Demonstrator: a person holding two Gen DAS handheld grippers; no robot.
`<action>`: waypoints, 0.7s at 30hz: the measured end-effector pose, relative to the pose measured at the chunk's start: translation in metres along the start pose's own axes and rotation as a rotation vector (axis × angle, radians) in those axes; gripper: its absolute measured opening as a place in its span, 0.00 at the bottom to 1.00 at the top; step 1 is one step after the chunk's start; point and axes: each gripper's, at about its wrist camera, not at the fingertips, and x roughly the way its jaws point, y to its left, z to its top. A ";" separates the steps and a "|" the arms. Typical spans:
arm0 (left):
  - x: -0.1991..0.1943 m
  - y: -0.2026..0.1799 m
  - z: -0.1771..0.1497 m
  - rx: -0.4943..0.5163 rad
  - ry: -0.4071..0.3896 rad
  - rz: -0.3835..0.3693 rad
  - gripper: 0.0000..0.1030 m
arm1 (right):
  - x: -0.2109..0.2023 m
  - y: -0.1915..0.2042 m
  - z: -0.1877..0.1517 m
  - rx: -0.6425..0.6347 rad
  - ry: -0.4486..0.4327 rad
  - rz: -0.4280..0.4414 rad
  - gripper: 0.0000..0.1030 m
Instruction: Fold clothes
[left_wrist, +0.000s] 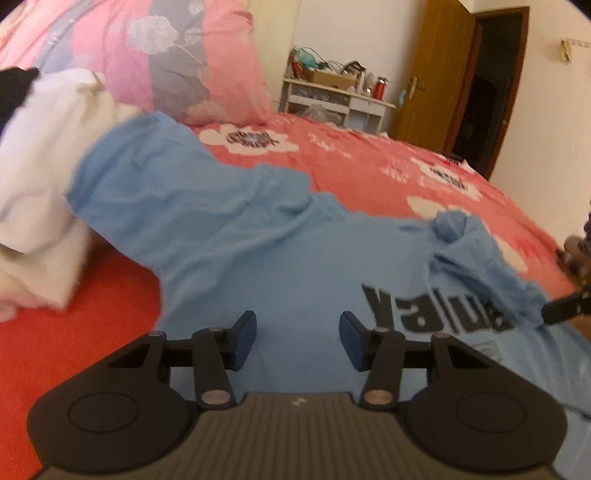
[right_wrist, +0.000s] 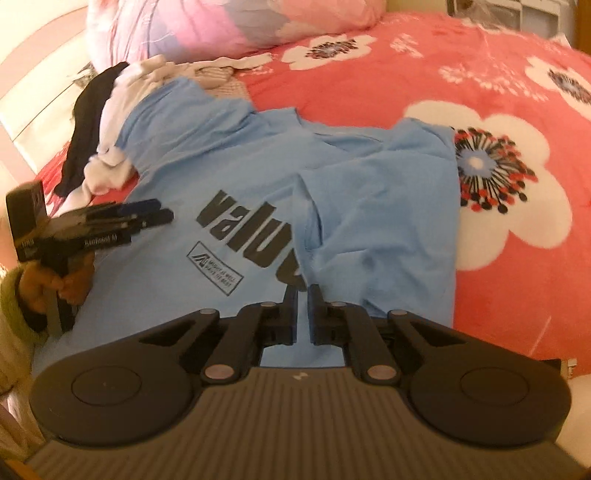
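A light blue T-shirt with black "value" print lies on the bed, its right side folded over the print. It also shows in the left wrist view. My right gripper is shut on the folded edge of the shirt, which rises bunched to its fingertip in the left wrist view. My left gripper is open and empty just above the shirt's left part; in the right wrist view it hovers left of the print.
A pile of white and black clothes lies beside the shirt's far end. Pink flowered pillows sit behind. The red flowered bedspread stretches right. A cluttered white shelf and a door stand beyond the bed.
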 end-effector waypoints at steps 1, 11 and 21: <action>-0.010 -0.001 0.006 -0.007 -0.005 -0.012 0.49 | -0.004 0.003 0.000 -0.023 -0.006 -0.012 0.06; 0.060 -0.078 0.088 -0.105 0.302 -0.269 0.50 | -0.020 0.036 -0.014 -0.346 -0.074 -0.181 0.06; 0.154 -0.130 0.083 0.044 0.373 -0.228 0.16 | -0.016 0.026 -0.026 -0.372 -0.064 -0.294 0.17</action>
